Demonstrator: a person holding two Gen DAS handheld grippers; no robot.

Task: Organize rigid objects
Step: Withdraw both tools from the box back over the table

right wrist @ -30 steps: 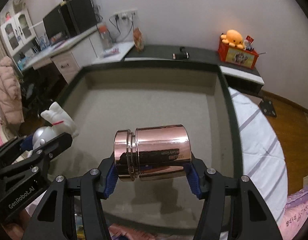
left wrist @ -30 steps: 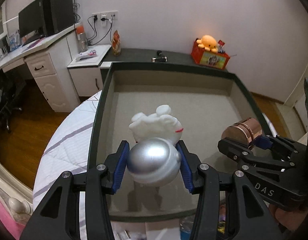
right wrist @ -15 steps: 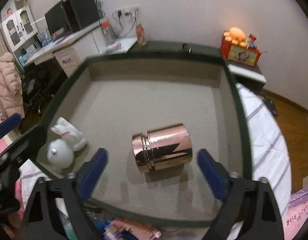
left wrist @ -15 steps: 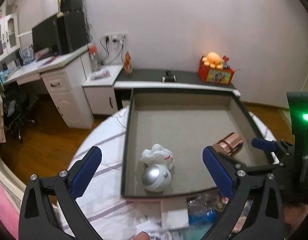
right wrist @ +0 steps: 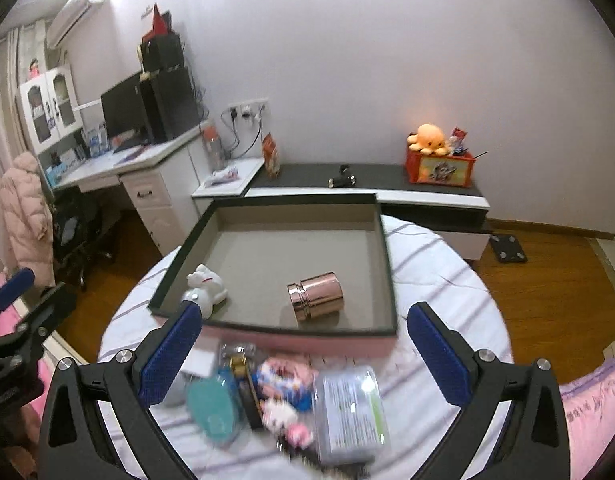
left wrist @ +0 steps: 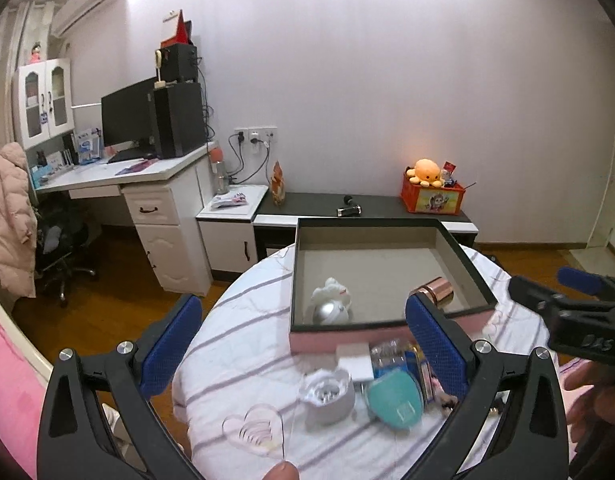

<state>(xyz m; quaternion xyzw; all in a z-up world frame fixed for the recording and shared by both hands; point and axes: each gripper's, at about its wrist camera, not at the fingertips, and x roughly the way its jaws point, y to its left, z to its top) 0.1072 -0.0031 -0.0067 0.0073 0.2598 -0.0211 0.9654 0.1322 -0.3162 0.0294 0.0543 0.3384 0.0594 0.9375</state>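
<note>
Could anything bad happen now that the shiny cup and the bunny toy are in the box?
Maybe. The copper cup lies on its side in the box, so it could roll if bumped. The pile of small things sits crowded against the box's front, so an open claw reaching in might knock neighbours.

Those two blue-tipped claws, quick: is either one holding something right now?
Left gripper: open, holding nothing.
Right gripper: open, holding nothing.
</note>
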